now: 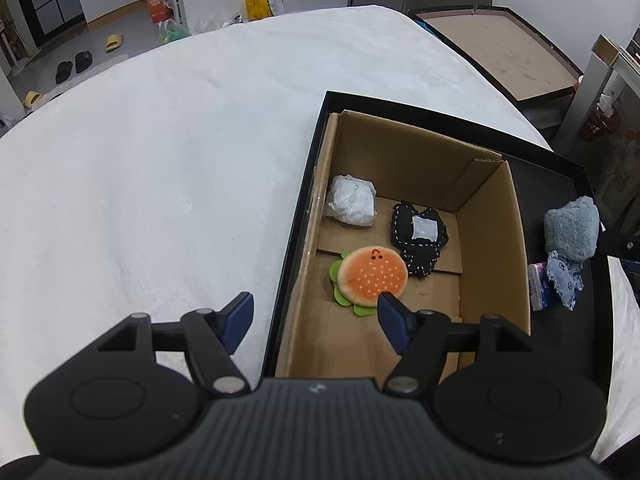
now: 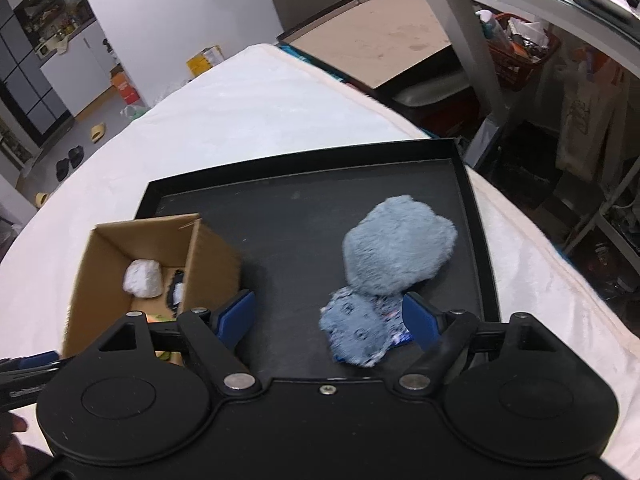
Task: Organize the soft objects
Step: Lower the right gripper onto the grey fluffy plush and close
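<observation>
A cardboard box [image 1: 492,240] stands in a black tray [image 1: 304,184] on the white table. Inside lie a plush burger [image 1: 370,276], a black stitched pouch [image 1: 418,236] and a white crumpled wad [image 1: 352,200]. My left gripper [image 1: 316,318] is open and empty above the box's near left wall, its right finger just over the burger. On the bare tray [image 2: 280,216] lie a fluffy grey-blue cushion [image 2: 396,252] and a small blue patterned cloth [image 2: 356,332]. My right gripper [image 2: 330,316] is open, with the cloth between its fingers.
A small tissue pack [image 1: 538,286] lies under the blue cloth. The white padded table [image 1: 160,160] stretches left and far. A brown board [image 2: 384,44] and metal shelving [image 2: 560,80] stand beyond the table's right edge.
</observation>
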### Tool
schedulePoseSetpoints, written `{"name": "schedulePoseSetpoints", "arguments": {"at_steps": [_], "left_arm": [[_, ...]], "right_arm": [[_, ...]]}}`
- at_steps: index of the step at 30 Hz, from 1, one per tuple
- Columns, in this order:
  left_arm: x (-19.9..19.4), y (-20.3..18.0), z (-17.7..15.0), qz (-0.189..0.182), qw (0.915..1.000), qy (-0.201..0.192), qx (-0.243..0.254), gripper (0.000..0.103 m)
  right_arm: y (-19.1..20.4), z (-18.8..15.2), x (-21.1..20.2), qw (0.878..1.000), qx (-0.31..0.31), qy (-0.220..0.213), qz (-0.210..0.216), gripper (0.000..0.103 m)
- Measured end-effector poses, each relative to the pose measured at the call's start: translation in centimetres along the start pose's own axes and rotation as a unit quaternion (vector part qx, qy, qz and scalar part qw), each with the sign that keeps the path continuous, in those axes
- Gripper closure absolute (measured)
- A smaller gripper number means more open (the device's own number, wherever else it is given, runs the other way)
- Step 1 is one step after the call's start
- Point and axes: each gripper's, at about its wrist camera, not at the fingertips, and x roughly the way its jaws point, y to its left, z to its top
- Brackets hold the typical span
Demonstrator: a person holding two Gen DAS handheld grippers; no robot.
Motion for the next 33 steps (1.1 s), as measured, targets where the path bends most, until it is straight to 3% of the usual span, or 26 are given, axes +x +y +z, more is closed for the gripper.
{"name": "schedulePoseSetpoints", "arguments": {"at_steps": [4,7,14,19,33], "left_arm": [[0.2,-0.6,0.1,0.009,0.9999,-0.001,0.009,0.035],[0.3,-1.0,0.3,0.011,0.9998,-0.002,0.014,0.034],[1.4,-2.1,0.8,0.018,0.9996,0.003,0.021,0.034],[2.2,-2.5,1.2,0.026,0.9994,0.001,0.021,0.033],[3.5,-3.3,1.7,0.036,0.9990,0.008,0.023,0.033]], "right_arm": [[-1.4,-0.4,1.0,1.000,0.016,-0.021,-0.009,0.022],[-2.2,-0.7,1.4,0.999,0.021,-0.039,0.003,0.012],[-3.6,-0.6,3.2,0.998,0.047,-0.041,-0.007,0.011],[-4.0,-0.1,4.3,0.997,0.056,-0.054,-0.016,0.000],[-5.4,0.9,8.2,0.994,0.101,-0.030,-0.041,0.003]]}}
